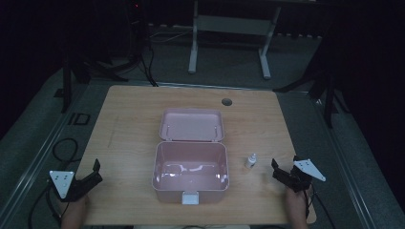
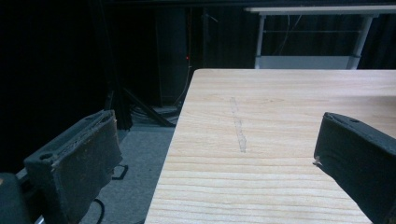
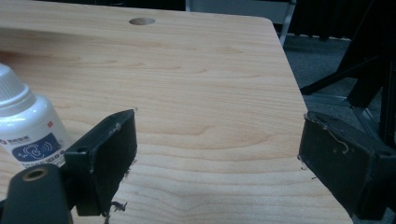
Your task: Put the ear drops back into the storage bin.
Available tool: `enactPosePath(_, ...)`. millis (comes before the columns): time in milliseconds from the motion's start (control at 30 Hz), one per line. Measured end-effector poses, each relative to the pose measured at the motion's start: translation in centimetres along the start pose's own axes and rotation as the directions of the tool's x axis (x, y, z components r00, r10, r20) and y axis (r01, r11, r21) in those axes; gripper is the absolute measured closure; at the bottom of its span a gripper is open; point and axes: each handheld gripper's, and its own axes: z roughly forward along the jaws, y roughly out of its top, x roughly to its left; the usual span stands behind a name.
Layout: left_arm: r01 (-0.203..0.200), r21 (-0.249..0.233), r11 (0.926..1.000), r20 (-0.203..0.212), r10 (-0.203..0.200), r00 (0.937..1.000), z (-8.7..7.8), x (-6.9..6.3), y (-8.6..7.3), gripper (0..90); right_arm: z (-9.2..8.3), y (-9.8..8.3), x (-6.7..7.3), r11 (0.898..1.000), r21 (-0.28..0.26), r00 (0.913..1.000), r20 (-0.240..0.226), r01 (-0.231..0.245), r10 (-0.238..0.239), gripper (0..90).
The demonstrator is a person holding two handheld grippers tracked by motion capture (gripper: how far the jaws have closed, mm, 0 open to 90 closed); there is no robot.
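Right gripper view — white bottle (image 3: 25, 126) just beside the right claw (image 3: 217, 158), spread empty.

Small white bottle (image 3: 25, 128) cut by left edge, its label print too small.

Bare worktop (image 1: 129, 124) is seen left of the open pink box (image 1: 190, 171); the middle is blocked by the box and its laid-back lid (image 1: 192, 125); right of it, a small white bottle (image 1: 250, 161) stands near the right gripper (image 1: 282, 171); wood beyond lies free.
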Motion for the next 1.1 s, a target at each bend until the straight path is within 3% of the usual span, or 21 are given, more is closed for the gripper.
enactPosePath(167, 0.005, -0.003, 1.0, -0.001, -0.005, 1.0, 0.0, 0.0, 0.0, 0.5, 0.1, 0.0, 0.1, 1.0, 0.01, 0.9999, 0.015, 0.0, 0.0, 11.2)
enactPosePath(200, 0.017, -0.001, 0.9999, 0.006, -0.017, 0.9998, 0.0, 0.1, 0.0, 0.5, 0.1, 0.0, 0.2, 1.0, 0.01, 0.9994, 0.035, -0.002, 0.002, 11.2)
enactPosePath(233, 0.024, -0.003, 0.9997, 0.007, -0.024, 0.9997, 0.0, 0.2, 0.0, 0.5, 0.1, 0.1, 0.2, 1.0, 0.017, 0.9991, 0.038, -0.021, 0.02, 13.6)
enactPosePath(300, 0.024, 0.0, 0.9997, 0.006, -0.024, 0.9997, 0.0, 0.2, 0.0, 0.5, 0.3, 0.2, -0.1, 0.997, 0.049, 0.9981, -0.007, -0.06, 0.061, 13.5)
enactPosePath(367, 0.019, -0.003, 0.9998, 0.006, -0.019, 0.9998, 0.0, 0.1, 0.0, 0.5, 0.2, 0.5, 0.0, 0.997, 0.065, 0.9995, 0.0, -0.032, 0.032, 13.5)
enactPosePath(467, 0.013, -0.001, 0.9999, 0.008, -0.013, 0.9999, 0.0, 0.0, 0.0, 0.5, 0.1, 1.0, 0.1, 0.993, 0.1, 0.9968, -0.047, -0.059, 0.064, 13.0)
enactPosePath(600, 0.023, 0.0, 0.9997, 0.014, -0.023, 0.9996, 0.1, 0.1, 0.0, 0.5, 0.1, 1.5, 0.6, 0.986, 0.169, 0.9982, -0.057, -0.008, 0.018, 13.0)
enactPosePath(767, 0.016, 0.004, 0.9999, 0.02, -0.016, 0.9997, 0.1, 0.0, 0.0, 0.5, 0.5, 1.9, 0.3, 0.963, 0.271, 0.9935, -0.104, -0.017, 0.046, 13.1)
enactPosePath(867, 0.016, 0.004, 0.9999, 0.024, -0.016, 0.9996, 0.1, 0.0, 0.0, 0.5, 0.6, 2.2, 0.3, 0.942, 0.337, 0.9897, -0.136, 0.002, 0.047, 13.5)
enactPosePath(933, 0.017, 0.002, 0.9999, 0.027, -0.017, 0.9995, 0.1, 0.0, 0.0, 0.5, 0.7, 2.5, 0.1, 0.922, 0.388, 0.9844, -0.167, 0.014, 0.055, 13.5)
enactPosePath(1000, 0.017, 0.004, 0.9999, 0.027, -0.017, 0.9995, 0.1, 0.0, 0.0, 0.5, 0.6, 2.9, 0.0, 0.912, 0.408, 0.9819, -0.183, 0.03, 0.049, 12.9)
enactPosePath(1100, 0.014, 0.003, 0.9999, 0.029, -0.014, 0.9995, 0.1, -0.1, 0.0, 0.5, 0.3, 3.6, -0.3, 0.889, 0.454, 0.9777, -0.207, 0.062, 0.037, 12.7)
